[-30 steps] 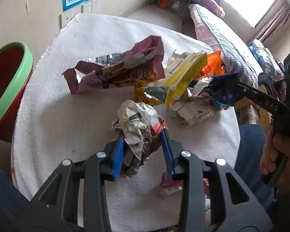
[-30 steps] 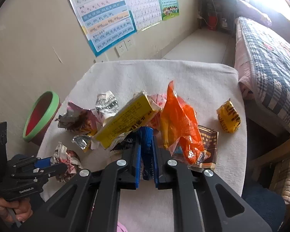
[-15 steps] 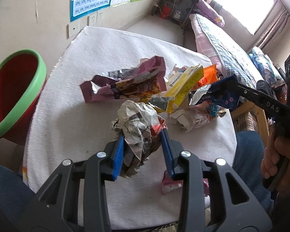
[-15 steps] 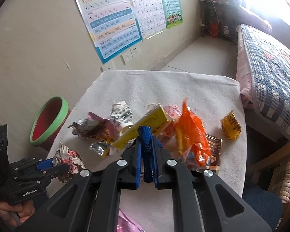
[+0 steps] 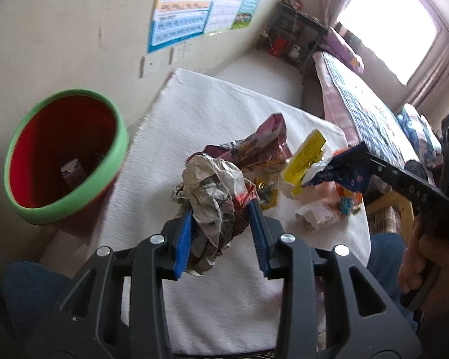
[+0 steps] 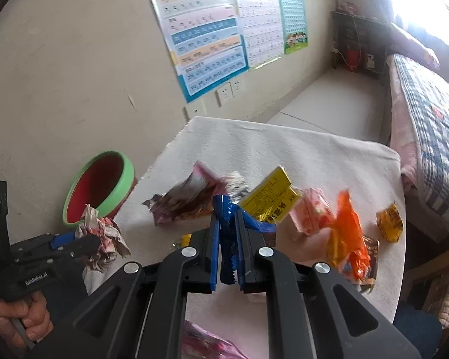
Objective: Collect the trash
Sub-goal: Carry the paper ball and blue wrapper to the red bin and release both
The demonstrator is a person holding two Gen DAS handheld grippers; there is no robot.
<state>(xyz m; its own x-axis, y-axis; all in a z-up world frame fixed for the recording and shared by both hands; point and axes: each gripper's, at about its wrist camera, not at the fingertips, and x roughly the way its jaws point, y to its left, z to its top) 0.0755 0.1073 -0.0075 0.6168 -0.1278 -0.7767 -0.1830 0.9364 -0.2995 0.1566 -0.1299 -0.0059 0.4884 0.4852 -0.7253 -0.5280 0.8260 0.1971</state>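
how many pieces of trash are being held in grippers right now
2: a crumpled paper wad in the left gripper, and a blue wrapper in the right gripper. The other wrappers lie on the table.

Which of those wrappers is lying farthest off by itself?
The small yellow wrapper near the table's bed-side edge; the others cluster together mid-table.

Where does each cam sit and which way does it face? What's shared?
Left wrist: on left tool, angled down at crumpled wrapper and red bin; right hand, knees show.
Right wrist: on right tool, facing the wall posters, gripping blue wrapper; left hand shows.
Shared: bin, yellow packet, white-covered table.
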